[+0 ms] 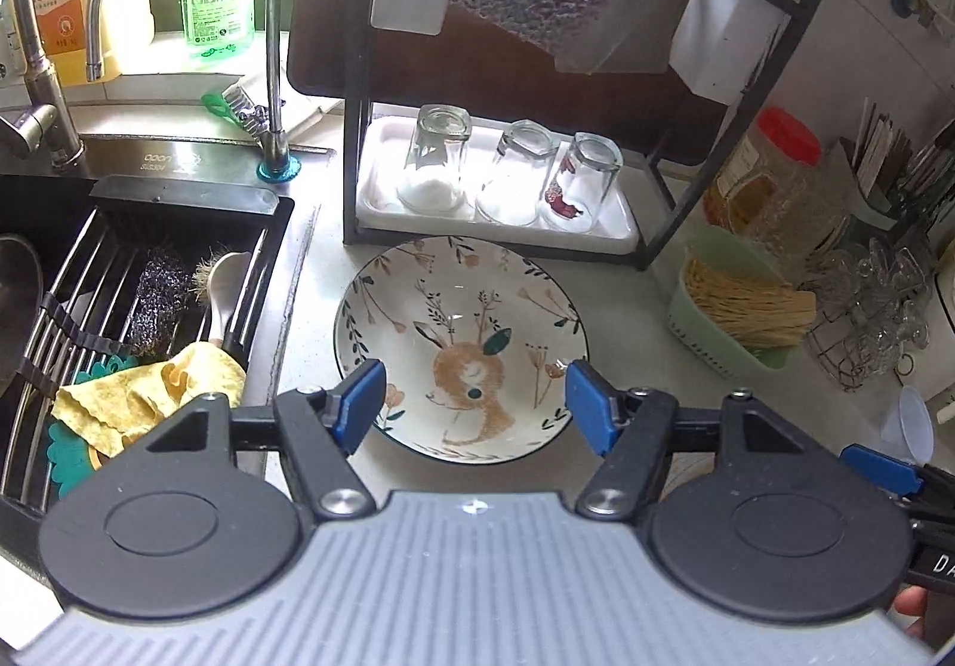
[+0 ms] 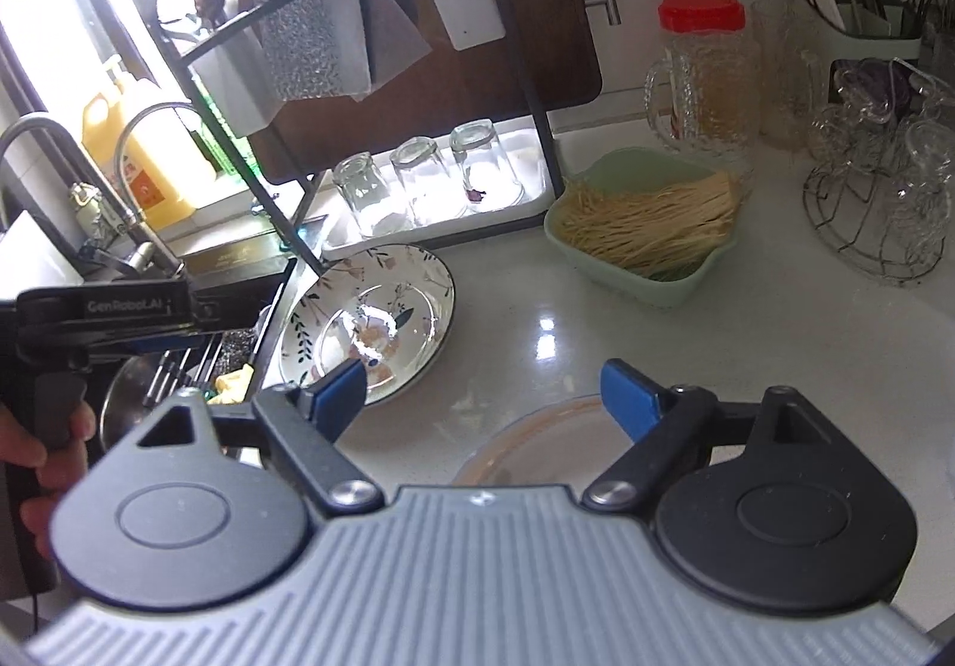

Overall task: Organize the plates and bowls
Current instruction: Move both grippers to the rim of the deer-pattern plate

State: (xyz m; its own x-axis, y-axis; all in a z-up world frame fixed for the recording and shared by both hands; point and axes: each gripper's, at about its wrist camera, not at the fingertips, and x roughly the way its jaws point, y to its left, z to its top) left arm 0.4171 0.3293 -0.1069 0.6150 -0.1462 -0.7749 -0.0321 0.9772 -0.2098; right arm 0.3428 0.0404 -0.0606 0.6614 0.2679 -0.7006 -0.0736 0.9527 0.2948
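**Deer plate waits by the rack, both grippers empty**

The round glazed ceramic plate painted with a deer and sprigs (image 1: 462, 344) lies flat on the pale countertop (image 2: 597, 320), just in front of the black metal dish rack (image 1: 650, 170) and beside the sink. The left gripper (image 1: 471, 406) hovers over its near rim, jaws apart, nothing between them. The right gripper (image 2: 483, 397) also stands wide and empty above a paler, plain-rimmed plate (image 2: 537, 445), partly hidden.

The deer plate looks stiff, breakable and slick with glaze; pinching the raised rim seems safest.

Three upturned clear glasses (image 1: 507, 173) stand in the rack's white tray. A pale green basket (image 2: 644, 242) holds thin wooden sticks.
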